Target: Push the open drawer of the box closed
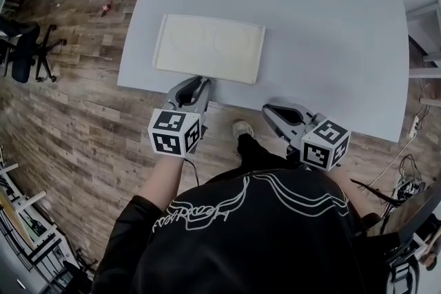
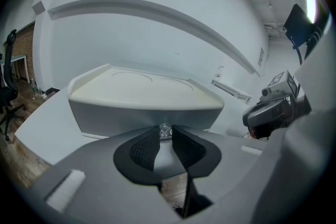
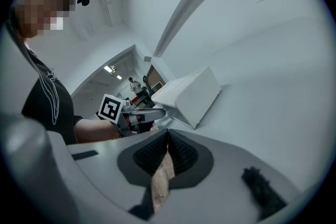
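A flat white box [image 1: 209, 48] lies on the light grey table [image 1: 331, 24], close to its front edge. In the left gripper view the box's drawer front [image 2: 142, 115] faces me and looks flush with the box. A small clear knob [image 2: 165, 129] sticks out of it. My left gripper [image 1: 204, 81] is at the middle of that front, its fingertips closed on the knob [image 2: 165, 134]. My right gripper [image 1: 267, 109] hovers at the table's front edge, to the right of the box and apart from it. Its jaws [image 3: 167, 136] are shut with nothing between them.
The table's front edge runs right under both grippers, with wood floor [image 1: 89, 120] below it. An office chair [image 1: 27, 48] stands far left. Cables [image 1: 406, 179] lie on the floor at the right. The person's shoe [image 1: 241, 129] shows between the grippers.
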A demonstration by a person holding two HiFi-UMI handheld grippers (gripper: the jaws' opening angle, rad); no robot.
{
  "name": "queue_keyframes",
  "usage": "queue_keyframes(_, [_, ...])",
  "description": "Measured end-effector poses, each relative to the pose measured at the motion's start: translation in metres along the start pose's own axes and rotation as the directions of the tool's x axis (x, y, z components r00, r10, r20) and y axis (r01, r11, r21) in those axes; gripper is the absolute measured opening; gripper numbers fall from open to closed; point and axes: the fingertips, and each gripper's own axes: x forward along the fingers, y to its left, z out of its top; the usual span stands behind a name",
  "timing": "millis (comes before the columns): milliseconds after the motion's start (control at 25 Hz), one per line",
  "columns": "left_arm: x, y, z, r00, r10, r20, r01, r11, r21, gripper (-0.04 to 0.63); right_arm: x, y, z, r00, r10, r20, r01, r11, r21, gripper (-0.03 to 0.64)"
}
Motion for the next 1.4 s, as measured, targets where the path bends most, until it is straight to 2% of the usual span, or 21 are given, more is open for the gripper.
queue_keyframes(320, [-0.018,-0.013,-0.001,1.0,-0.019,0.018,0.02,0.999,-0.041,0.121,-0.016,0.021,-0.006,1.0,-0.004,0.016,0.005,1.0,-0.026,0.009])
queue_keyframes(480, [-0.052,-0.039,-0.006,0.998,-0.046,0.036,0.048,0.998,-0.043,0.121,-0.03,0.046,-0.009,0.999,0.005,0.035,-0.003,0.999,-0.053,0.009])
queue_keyframes(640, [-0.096,-0.083,-0.013,0.992,-0.106,0.073,0.108,0.994,-0.026,0.12,-0.047,0.083,-0.021,0.998,0.028,0.059,-0.022,0.995,-0.099,0.009])
queue_keyframes(880, [-0.183,-0.157,-0.027,0.966,-0.214,0.147,0.209,0.977,0.048,0.099,-0.076,0.156,-0.049,0.991,0.083,0.102,-0.062,0.979,-0.196,0.009])
queue_keyframes(1040, [-0.245,-0.2,-0.037,0.944,-0.284,0.17,0.269,0.957,0.105,0.009,-0.096,0.213,-0.067,0.984,0.139,0.109,-0.11,0.965,-0.239,0.009])
queue_keyframes(1280, [-0.306,-0.253,-0.055,0.902,-0.388,0.19,0.361,0.918,0.164,0.008,-0.129,0.275,-0.078,0.964,0.206,0.171,-0.161,0.956,-0.244,0.009])
queue_keyframes(1400, [-0.318,-0.262,-0.06,0.89,-0.405,0.209,0.376,0.912,0.163,0.008,-0.136,0.295,-0.082,0.964,0.214,0.156,-0.167,0.948,-0.271,0.008])
